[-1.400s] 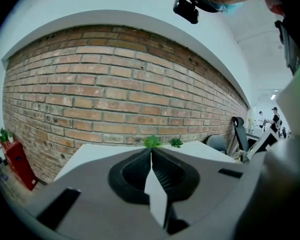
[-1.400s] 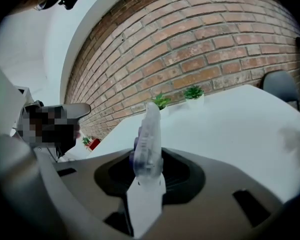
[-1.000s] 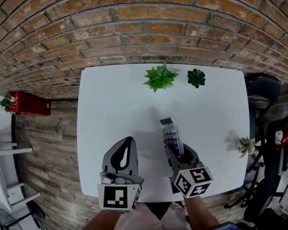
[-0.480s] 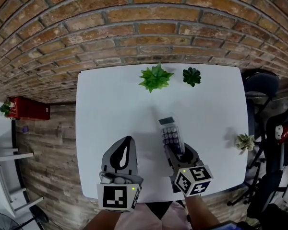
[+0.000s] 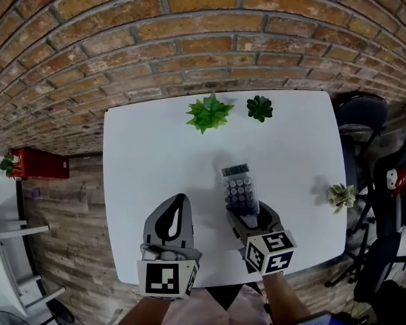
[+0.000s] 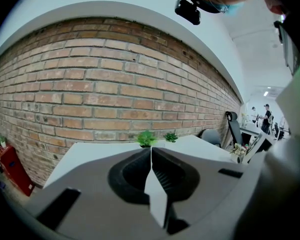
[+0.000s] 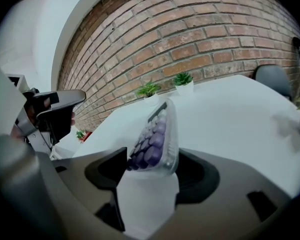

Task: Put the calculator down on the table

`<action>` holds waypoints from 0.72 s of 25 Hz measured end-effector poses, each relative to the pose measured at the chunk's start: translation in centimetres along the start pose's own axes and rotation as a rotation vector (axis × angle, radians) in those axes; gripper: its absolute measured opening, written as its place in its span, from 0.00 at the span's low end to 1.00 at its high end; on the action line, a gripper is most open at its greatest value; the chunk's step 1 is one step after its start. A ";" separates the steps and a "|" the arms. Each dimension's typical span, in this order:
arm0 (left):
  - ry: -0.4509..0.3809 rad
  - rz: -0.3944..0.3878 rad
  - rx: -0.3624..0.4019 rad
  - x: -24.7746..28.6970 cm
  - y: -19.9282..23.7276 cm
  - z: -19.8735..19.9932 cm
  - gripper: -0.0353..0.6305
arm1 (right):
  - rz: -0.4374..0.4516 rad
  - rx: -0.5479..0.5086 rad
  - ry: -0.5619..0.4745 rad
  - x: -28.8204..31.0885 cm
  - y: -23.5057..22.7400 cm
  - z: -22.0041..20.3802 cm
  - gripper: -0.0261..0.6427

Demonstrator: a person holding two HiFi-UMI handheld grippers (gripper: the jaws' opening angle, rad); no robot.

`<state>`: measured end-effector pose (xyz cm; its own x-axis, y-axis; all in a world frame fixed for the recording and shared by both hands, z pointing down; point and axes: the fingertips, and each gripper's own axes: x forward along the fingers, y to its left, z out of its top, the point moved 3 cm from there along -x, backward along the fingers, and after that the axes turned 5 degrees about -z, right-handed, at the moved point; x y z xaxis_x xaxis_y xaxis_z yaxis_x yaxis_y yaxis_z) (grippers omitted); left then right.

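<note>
A: What is sitting along the table's (image 5: pixel 142 154) far edge?
B: Bright green plant (image 5: pixel 208 112) and dark plant (image 5: pixel 260 107) are standing apart there. Pale plant (image 5: pixel 341 196) is standing by the right edge. Red crate (image 5: pixel 40 164) is resting on plank floor (image 5: pixel 68 215), left.

My right gripper (image 7: pixel 151 159) has just been opening its jaws. They stand apart with the calculator (image 7: pixel 155 136) between them, purple keys tilted toward nine o'clock. Toward twelve o'clock, a spiky plant (image 7: pixel 149 90) and a smaller plant (image 7: pixel 182 79) sit on the white table (image 7: pixel 230 114), before the brick wall (image 7: pixel 190 29).
</note>
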<state>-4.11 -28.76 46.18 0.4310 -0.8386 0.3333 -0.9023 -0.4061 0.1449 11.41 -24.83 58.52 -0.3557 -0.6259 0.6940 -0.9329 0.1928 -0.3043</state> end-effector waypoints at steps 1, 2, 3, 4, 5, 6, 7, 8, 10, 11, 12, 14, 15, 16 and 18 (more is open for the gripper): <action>0.003 -0.004 0.011 0.0 0.0 -0.1 0.07 | -0.003 -0.007 0.010 0.0 -0.1 -0.1 0.50; 0.007 -0.008 0.021 0.0 -0.1 -0.2 0.07 | -0.008 -0.015 0.021 -0.1 -0.2 -0.3 0.52; 0.008 -0.010 0.022 0.0 -0.2 -0.2 0.07 | -0.014 -0.023 0.032 -0.2 -0.3 -0.4 0.53; 0.006 -0.011 0.018 0.0 -0.3 -0.1 0.07 | -0.021 -0.031 0.044 -0.3 -0.5 -0.5 0.55; 0.006 -0.013 0.020 0.0 -0.5 -0.1 0.07 | -0.028 -0.037 0.054 -0.4 -0.8 -0.6 0.57; 0.009 -0.017 0.031 0.0 -0.5 -0.1 0.07 | -0.034 -0.041 0.060 -0.5 -1.0 -0.7 0.58; 0.011 -0.021 0.041 0.0 -0.6 -0.2 0.07 | -0.037 -0.043 0.061 -0.6 -1.2 -0.6 0.58; 0.010 -0.025 0.048 -0.1 -0.8 -0.1 0.07 | -0.039 -0.043 0.057 -0.8 -1.3 -0.5 0.58; 0.001 -0.031 0.052 -0.2 -1.1 0.2 0.07 | -0.040 -0.042 0.044 -1.2 -1.3 -0.2 0.58; -0.005 -0.034 0.053 -0.3 -1.4 0.4 0.07 | -0.040 -0.043 0.036 -1.5 -1.3 0.1 0.58; -0.012 -0.037 0.056 -0.4 -1.6 0.7 0.07 | -0.040 -0.044 0.027 -1.7 -1.2 0.3 0.58; -0.031 -0.039 0.064 -0.7 -2.0 1.4 0.07 | -0.033 -0.049 0.003 -2.3 -0.9 0.9 0.58; -0.041 -0.038 0.068 -0.9 -2.2 1.9 0.07 | -0.028 -0.052 -0.012 -2.6 -0.8 1.4 0.58; -0.053 -0.037 0.070 -1.1 -2.5 2.3 0.07 | -0.021 -0.054 -0.030 -3.0 -0.6 2.0 0.58; -0.079 -0.033 0.074 -1.7 -3.0 3.5 0.07 | -0.005 -0.057 -0.075 -4.1 -0.1 3.5 0.58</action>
<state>-2.11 -27.42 41.96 0.4632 -0.8490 0.2542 -0.8851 -0.4576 0.0845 13.12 -24.91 53.41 -0.3481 -0.6815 0.6437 -0.9370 0.2313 -0.2619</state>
